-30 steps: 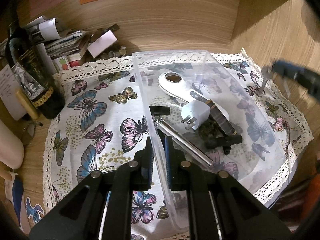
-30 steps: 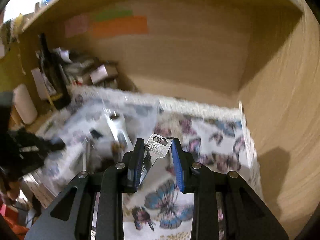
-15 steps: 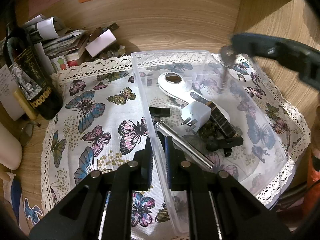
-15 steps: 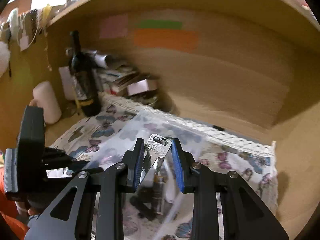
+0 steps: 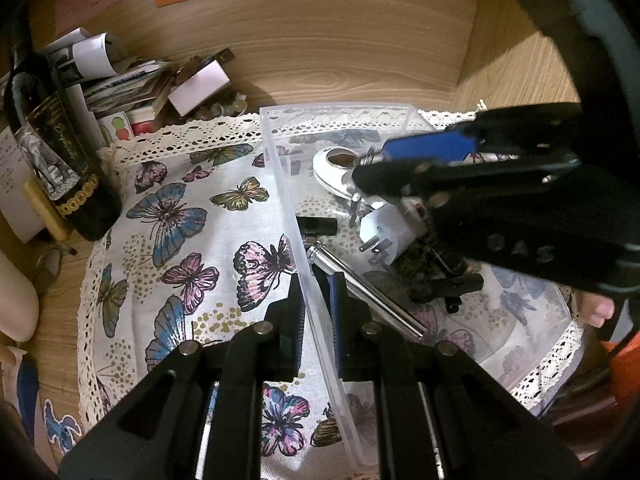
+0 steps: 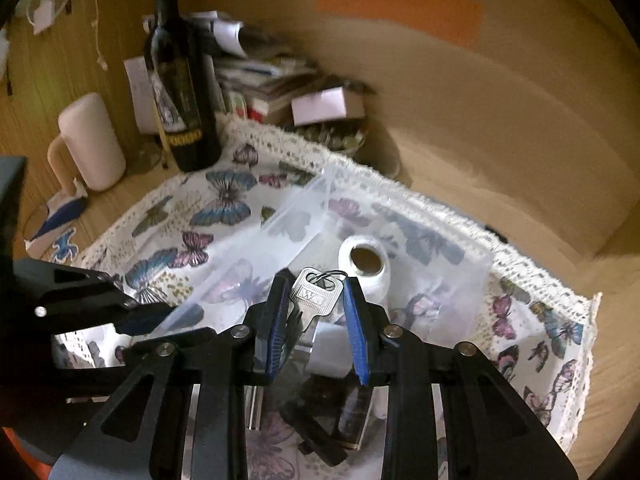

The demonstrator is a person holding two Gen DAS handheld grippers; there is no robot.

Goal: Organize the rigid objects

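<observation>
1. The left tongs are clamped on the near left wall of the clear bin, one blade outside and one inside.
2. The right tongs grip a silver key by its bow, a small ring through its top; they hang over the bin's middle.
3. Inside the bin lie a metal tube, a white plug with its prongs showing, a black clip and a white oval piece at the far end.
4. The bin sits on a butterfly cloth spread over the counter.
5. Farther left stand a dark bottle and a stack of papers, against a wooden wall.
</observation>
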